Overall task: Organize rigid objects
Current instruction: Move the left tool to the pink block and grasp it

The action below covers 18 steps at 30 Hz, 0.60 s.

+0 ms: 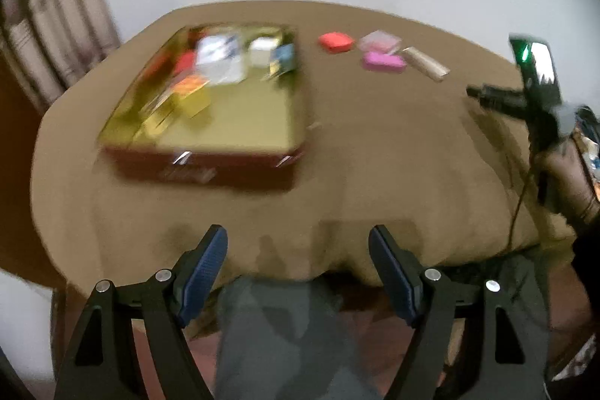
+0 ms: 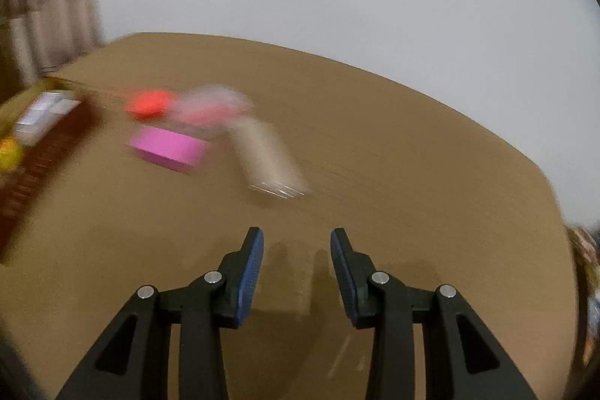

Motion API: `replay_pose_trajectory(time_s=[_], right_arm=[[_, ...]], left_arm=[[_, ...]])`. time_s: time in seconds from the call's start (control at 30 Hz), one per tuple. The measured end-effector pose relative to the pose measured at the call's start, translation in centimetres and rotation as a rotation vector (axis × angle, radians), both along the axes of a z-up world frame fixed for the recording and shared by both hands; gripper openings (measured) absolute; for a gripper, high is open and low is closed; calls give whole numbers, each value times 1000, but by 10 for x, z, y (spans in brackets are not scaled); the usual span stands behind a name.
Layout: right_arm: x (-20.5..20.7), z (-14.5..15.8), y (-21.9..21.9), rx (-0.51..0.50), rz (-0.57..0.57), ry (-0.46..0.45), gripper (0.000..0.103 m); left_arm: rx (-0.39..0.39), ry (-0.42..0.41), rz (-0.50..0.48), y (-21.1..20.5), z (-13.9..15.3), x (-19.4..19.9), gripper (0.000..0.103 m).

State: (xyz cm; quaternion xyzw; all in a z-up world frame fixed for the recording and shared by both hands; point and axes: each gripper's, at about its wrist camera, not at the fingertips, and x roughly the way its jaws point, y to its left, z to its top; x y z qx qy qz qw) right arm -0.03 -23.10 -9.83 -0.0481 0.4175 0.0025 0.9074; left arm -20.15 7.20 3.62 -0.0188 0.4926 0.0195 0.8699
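Both views are motion-blurred. A gold-lined open box (image 1: 240,122) with dark red walls sits on the brown table and holds several small colourful objects. To its right lie a red object (image 1: 336,41), a clear pinkish case (image 1: 378,42), a pink flat box (image 1: 383,61) and a tan box (image 1: 425,63). My left gripper (image 1: 298,244) is open and empty at the table's near edge. My right gripper (image 2: 296,244) is open and empty over bare table, short of the pink box (image 2: 168,147), the tan box (image 2: 268,156), the red object (image 2: 148,104) and the clear case (image 2: 212,105).
The brown table (image 1: 375,145) ends at a white wall behind. A curtain (image 1: 56,14) hangs at the far left. The right hand-held gripper (image 1: 525,96) shows at the right edge of the left wrist view. My legs are below the table's near edge.
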Motion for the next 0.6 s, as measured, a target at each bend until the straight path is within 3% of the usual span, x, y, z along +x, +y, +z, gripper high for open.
replay_pose_trajectory(time_s=[0.07,0.13,0.23,0.4,0.47,0.6], right_arm=[[-6,-12,-31,-23,-66,8,38],[-11,-13,-52,62,-94,3,38],[-16,-11,-67,105,-133,-24,41],[-17,-8,-50,74,-103,-45,43],[-19,-7,-47,68,-94,-57,51],[-22,0,-52,119,-89,-80,53]], left_arm=[[-59,5,-43,-17,7,23,75],[-108,12,-66,-30,11,48,77],[-149,12,-85,-49,13,88,77],[-146,15,-84,-75,7,162,80],[-152,23,-79,-82,-1,192,80],[-152,63,-52,-86,-19,232,80]])
